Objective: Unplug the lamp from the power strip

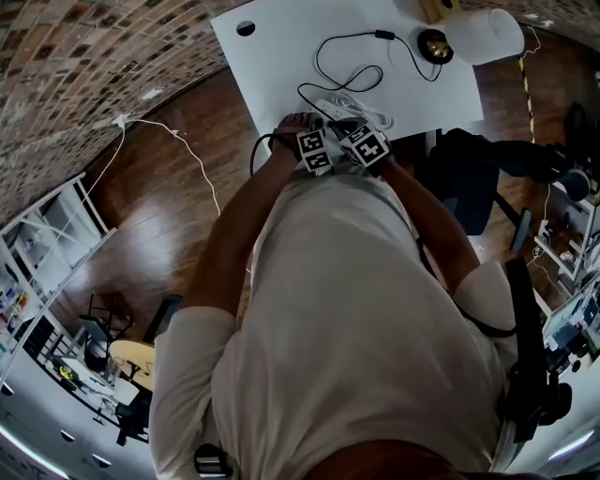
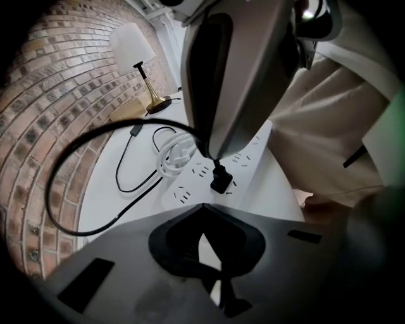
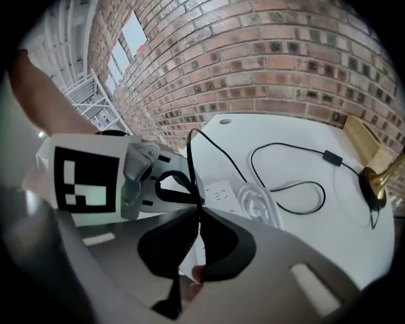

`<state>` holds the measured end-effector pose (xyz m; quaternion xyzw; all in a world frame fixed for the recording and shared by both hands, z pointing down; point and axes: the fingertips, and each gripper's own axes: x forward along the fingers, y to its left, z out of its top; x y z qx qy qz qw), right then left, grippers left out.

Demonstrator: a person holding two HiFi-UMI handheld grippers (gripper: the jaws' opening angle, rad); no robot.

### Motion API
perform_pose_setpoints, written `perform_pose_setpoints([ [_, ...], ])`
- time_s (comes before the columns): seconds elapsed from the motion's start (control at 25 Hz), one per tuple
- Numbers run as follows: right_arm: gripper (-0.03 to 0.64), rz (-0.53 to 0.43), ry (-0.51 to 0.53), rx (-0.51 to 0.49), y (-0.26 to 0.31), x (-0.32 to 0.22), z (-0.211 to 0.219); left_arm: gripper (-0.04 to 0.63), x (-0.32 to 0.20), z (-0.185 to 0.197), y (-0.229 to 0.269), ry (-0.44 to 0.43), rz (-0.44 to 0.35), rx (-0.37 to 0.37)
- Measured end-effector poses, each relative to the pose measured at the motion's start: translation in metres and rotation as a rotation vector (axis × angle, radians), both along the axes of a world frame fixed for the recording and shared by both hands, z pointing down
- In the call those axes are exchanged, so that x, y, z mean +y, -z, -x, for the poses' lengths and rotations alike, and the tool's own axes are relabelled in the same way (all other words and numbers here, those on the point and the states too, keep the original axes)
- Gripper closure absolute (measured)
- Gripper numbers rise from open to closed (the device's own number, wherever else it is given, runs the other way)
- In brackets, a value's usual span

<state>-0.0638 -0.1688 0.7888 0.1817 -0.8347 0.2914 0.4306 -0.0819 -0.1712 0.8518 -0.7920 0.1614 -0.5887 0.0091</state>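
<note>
A white power strip (image 1: 354,112) (image 2: 190,183) lies near the front edge of the white table (image 1: 281,56). A black plug (image 2: 220,180) sits in one of its sockets. The black cord (image 1: 323,52) (image 3: 285,149) loops across the table to the lamp (image 1: 487,36) (image 2: 134,47), which has a white shade and a brass base. My right gripper (image 3: 198,215) (image 2: 212,150) (image 1: 370,145) is shut on the black cord just above the plug. My left gripper (image 2: 204,242) (image 1: 314,150) is shut right beside it, over the strip's near end, with nothing seen between its jaws.
The strip's own white cable (image 2: 174,152) (image 3: 262,205) lies coiled beside it. A wooden box (image 2: 126,111) (image 3: 364,136) stands by the lamp against the brick wall (image 3: 285,57). A black chair (image 1: 497,159) stands right of the table. A cable hole (image 1: 246,28) is at the table's far left.
</note>
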Motion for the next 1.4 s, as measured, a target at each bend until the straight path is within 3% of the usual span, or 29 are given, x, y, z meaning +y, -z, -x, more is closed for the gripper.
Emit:
perform_pose_setpoints([
  [0.12, 0.607, 0.009, -0.020, 0.001, 0.002, 0.003, -0.002, 0.607, 0.002, 0.000, -0.001, -0.006, 0.020, 0.004],
  [0.32, 0.606, 0.006, -0.001, 0.010, -0.001, -0.007, 0.009, 0.609, -0.001, 0.000, -0.001, -0.025, -0.018, -0.049],
  [0.56, 0.607, 0.027, -0.051, -0.015, 0.000, 0.003, -0.004, 0.607, 0.002, -0.003, -0.001, -0.060, -0.005, -0.044],
  [1.4, 0.607, 0.034, -0.071, -0.022, 0.002, 0.002, -0.004, 0.607, 0.002, -0.004, -0.001, -0.107, -0.014, -0.076],
])
